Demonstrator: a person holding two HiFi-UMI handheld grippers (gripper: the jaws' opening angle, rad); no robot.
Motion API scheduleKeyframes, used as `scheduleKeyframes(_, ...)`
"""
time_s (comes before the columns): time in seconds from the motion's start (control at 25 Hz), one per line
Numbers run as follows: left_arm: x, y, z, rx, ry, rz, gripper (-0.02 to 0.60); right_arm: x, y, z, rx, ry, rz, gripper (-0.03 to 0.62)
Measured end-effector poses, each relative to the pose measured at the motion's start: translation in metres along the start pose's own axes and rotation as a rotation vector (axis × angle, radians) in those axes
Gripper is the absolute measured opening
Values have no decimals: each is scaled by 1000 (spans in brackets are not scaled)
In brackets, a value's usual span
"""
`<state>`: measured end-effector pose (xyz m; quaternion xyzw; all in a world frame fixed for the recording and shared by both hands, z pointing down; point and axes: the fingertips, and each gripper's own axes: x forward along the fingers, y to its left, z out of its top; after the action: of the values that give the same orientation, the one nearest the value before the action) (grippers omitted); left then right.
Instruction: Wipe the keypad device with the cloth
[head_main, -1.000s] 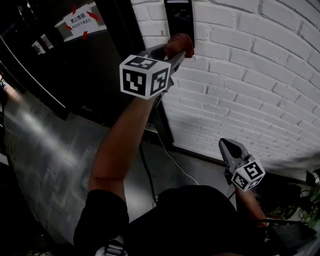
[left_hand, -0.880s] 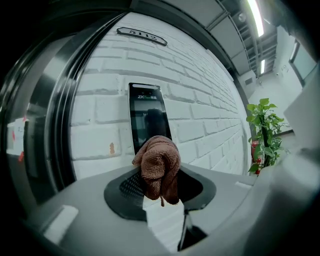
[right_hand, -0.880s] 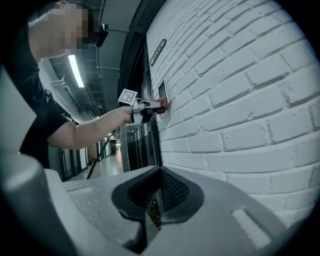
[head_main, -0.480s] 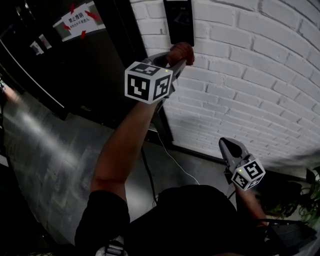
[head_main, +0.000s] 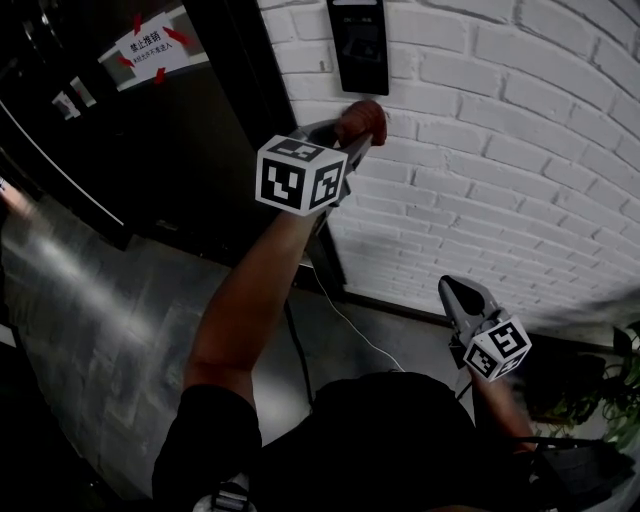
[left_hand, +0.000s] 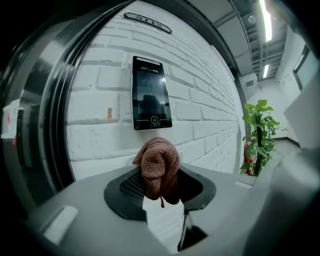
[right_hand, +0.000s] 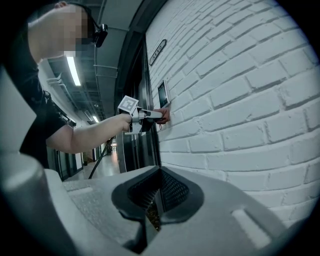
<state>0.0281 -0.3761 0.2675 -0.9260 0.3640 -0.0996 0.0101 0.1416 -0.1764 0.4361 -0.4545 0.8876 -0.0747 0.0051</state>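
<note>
Left gripper view: left gripper (left_hand: 161, 192) pinches bunched brown cloth (left_hand: 159, 167) just below black rectangular keypad device (left_hand: 151, 93), long axis vertical; right gripper (right_hand: 154, 197) has jaws pressed together.

Brand on keypad device (left_hand: 151, 93): I see small pale letters at the top left of its dark face. They start "ZK" and I take them as "ZKTeco", though the last letters are tiny.
Symbol on the device: a small round icon sits low on the face, at the middle, with no letters I can read.
Sign (head_main: 152, 45): white paper with red tape at its corners, on the dark door (head_main: 200, 140) left of the device. The large line of black Chinese characters seems to begin "禁止"; the smaller line beneath is too fine for me.
Plaque (left_hand: 147, 23): dark and oblong, on the brick wall (left_hand: 100, 117) above the device. I can't make out its characters.
</note>
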Motion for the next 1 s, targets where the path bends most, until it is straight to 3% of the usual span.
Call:
scheduleKeyframes(0.24, -29, -2, -8, -11, -48, -51, 161, 8, 25, 7, 12, -19, -17, -10)
scheduleKeyframes(0.44, -75, -2, -41, -79, -91, -101, 161, 16, 58, 6, -6, -12, -39, -9)
scheduleKeyframes(1.0, -216, -11, -150, -183, -48, -149, 161, 21, 154, -7, 1, 6, -130, -9)
